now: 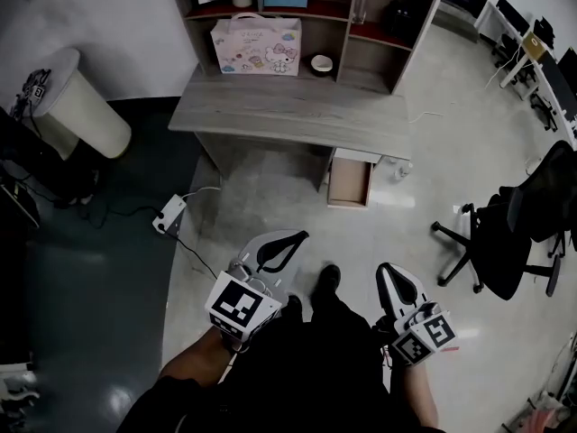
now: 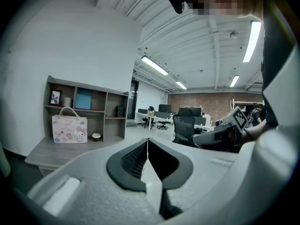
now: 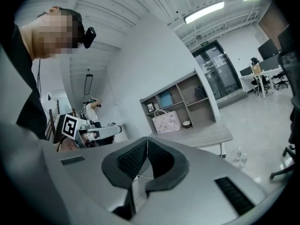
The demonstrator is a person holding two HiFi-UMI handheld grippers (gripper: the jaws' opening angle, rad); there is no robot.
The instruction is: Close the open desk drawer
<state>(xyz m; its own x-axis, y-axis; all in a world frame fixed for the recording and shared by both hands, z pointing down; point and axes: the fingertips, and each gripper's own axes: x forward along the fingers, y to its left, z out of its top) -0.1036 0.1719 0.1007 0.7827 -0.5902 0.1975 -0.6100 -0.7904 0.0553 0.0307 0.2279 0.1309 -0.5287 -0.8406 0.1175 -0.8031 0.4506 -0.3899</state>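
Nearby, office chair (image 1: 505,233) flanks open drawer (image 1: 350,180); left tongs (image 2: 147,140), right tongs (image 3: 147,138) closed, empty.

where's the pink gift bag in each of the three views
Head view: the pink gift bag is at top centre, standing at the back of the desk.
Left gripper view: left of the middle, on the desk.
Right gripper view: just right of centre, on the desk.
Shared landmark: the small bowl sits just right of the bag in all three views.
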